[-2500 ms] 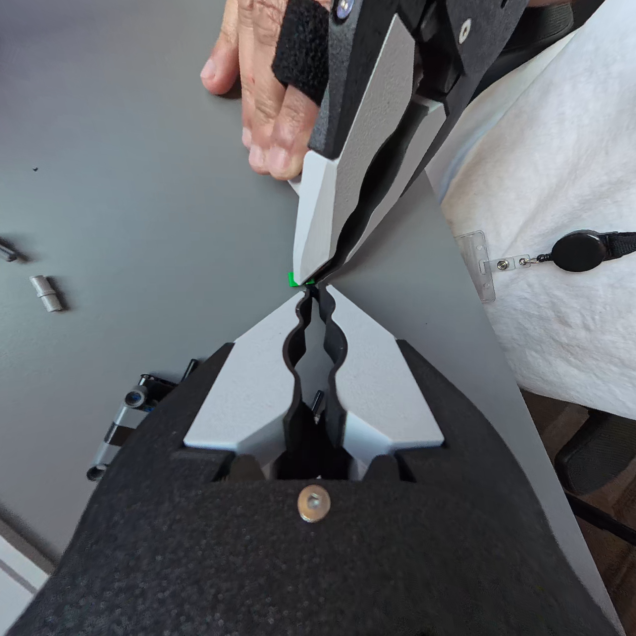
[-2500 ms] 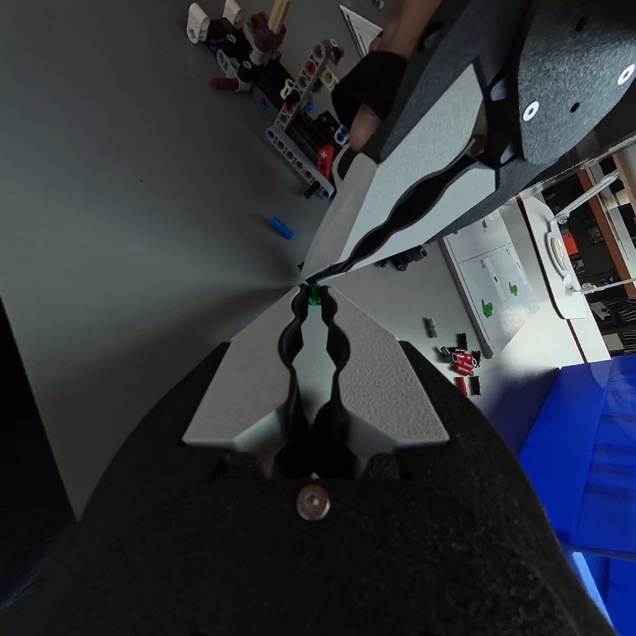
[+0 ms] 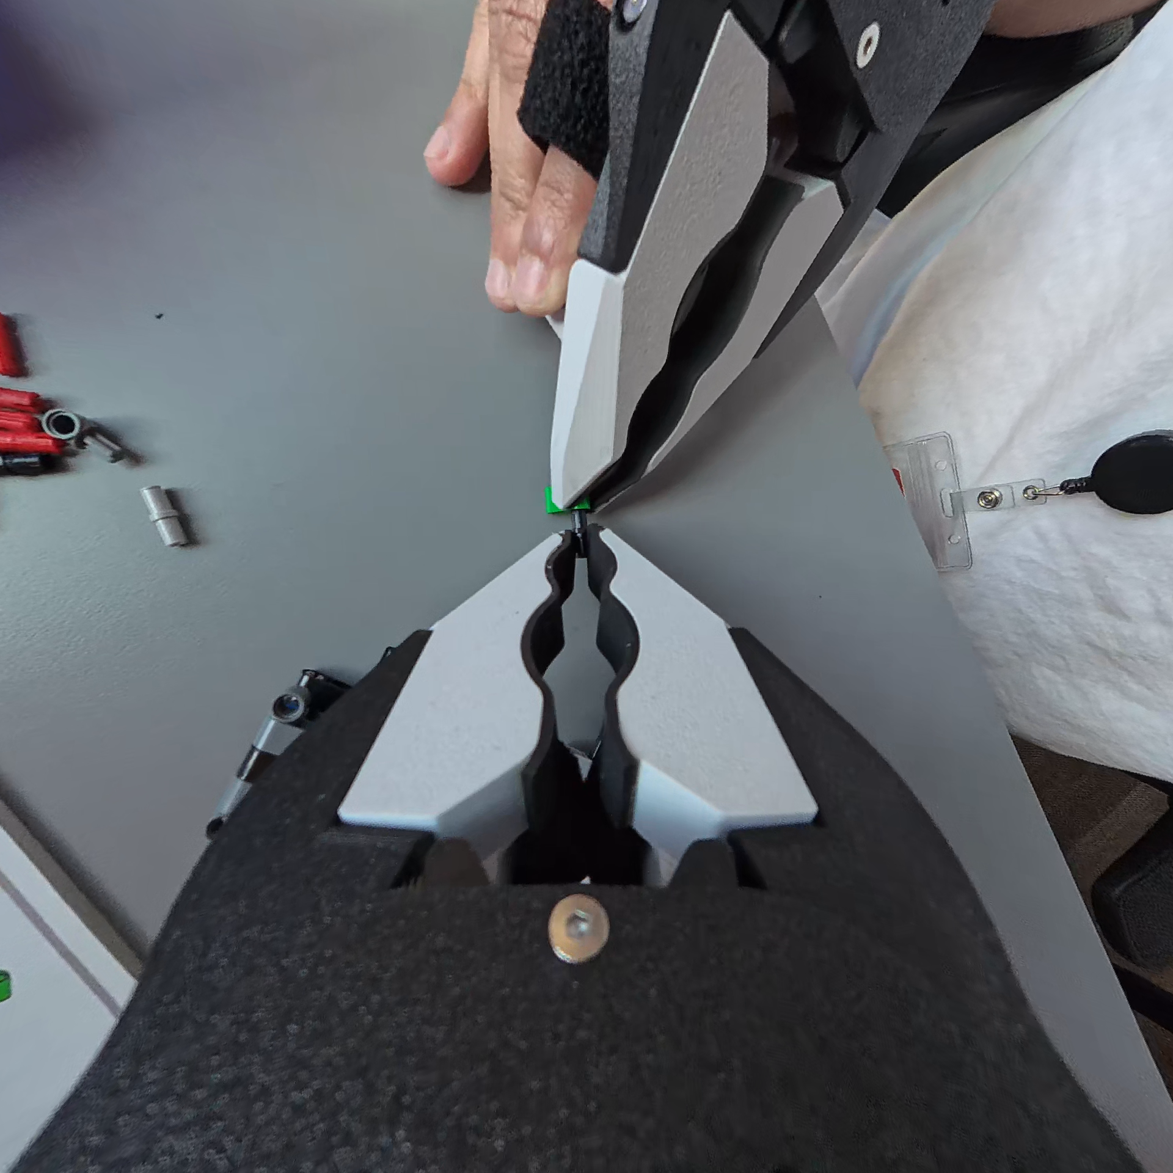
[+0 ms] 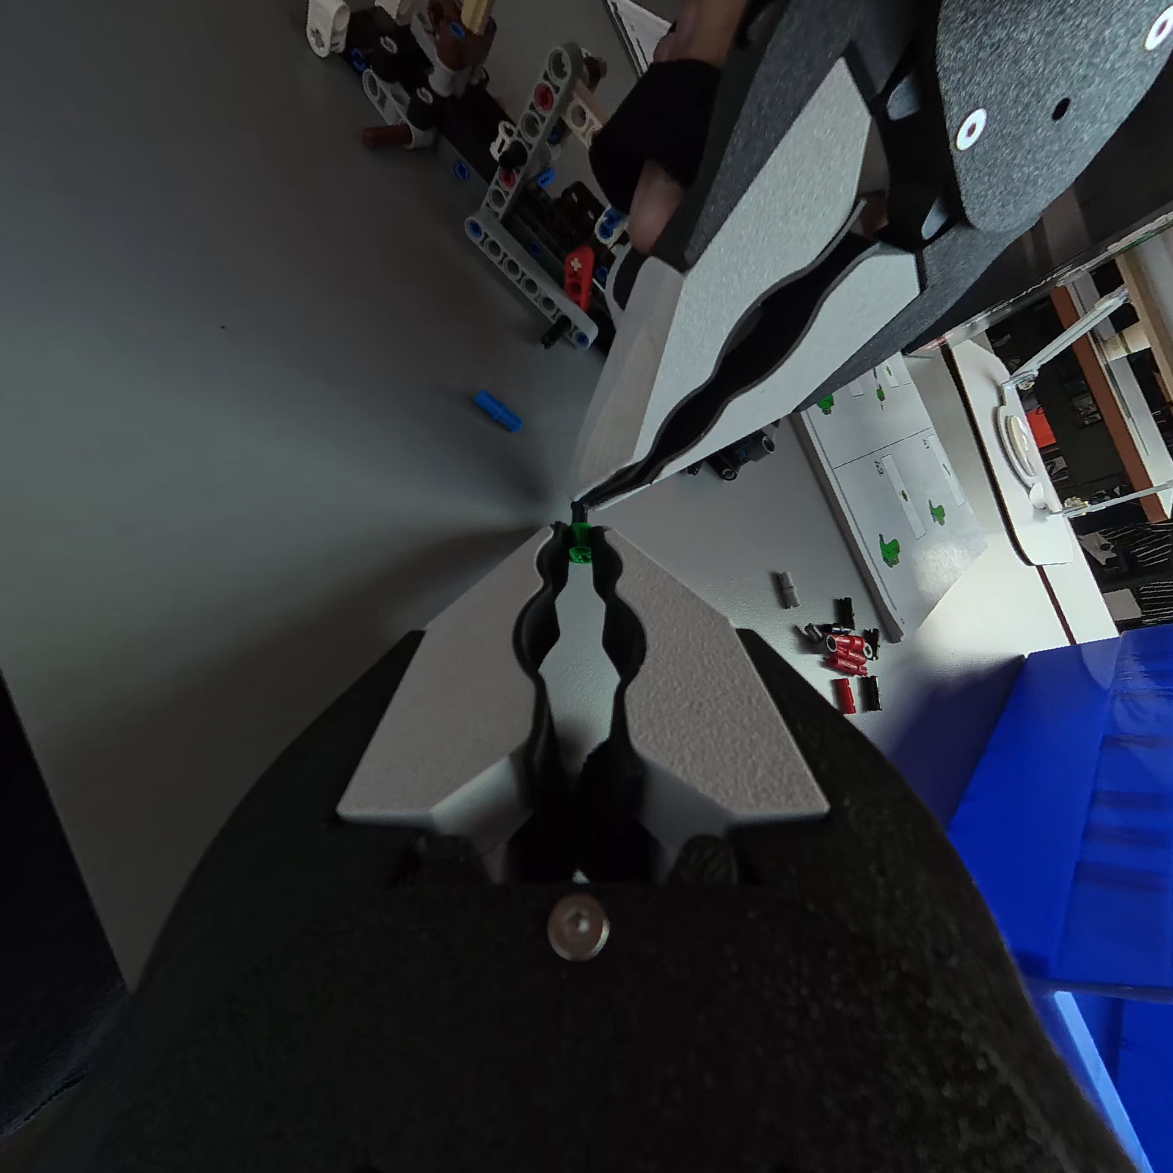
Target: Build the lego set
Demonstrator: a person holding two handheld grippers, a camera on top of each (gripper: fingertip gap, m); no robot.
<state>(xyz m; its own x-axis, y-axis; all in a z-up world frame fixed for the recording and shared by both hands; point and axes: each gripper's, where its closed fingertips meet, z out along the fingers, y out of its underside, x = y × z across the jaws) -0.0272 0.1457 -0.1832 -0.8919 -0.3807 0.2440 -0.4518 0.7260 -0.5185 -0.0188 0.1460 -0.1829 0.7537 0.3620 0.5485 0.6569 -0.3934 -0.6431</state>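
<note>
My left gripper (image 3: 576, 539) is shut on a small black pin (image 3: 577, 523) that sticks out past its tips. My right gripper (image 4: 579, 539) is shut on a small green lego piece (image 4: 579, 551). The two grippers meet tip to tip above the grey table (image 3: 285, 285). The pin's free end touches the green piece (image 3: 558, 500). In the left wrist view the right gripper (image 3: 574, 501) comes down from the upper right. In the right wrist view the left gripper (image 4: 581, 508) comes in from the upper right with the pin (image 4: 576, 510).
A grey pin (image 3: 165, 515) and red pins (image 3: 25, 422) lie to the left. A partly built grey beam assembly (image 4: 539, 209), a blue pin (image 4: 498, 411), an instruction booklet (image 4: 888, 508) and a blue bin (image 4: 1079, 793) are on the table. A person's hand (image 3: 527, 190) holds the right gripper. Less than 4 cm separates the two grippers' tips.
The tips have drawn slightly apart, so the black pin now shows between the left tips and the green piece. The left view has shifted, bringing the red pins into sight.
</note>
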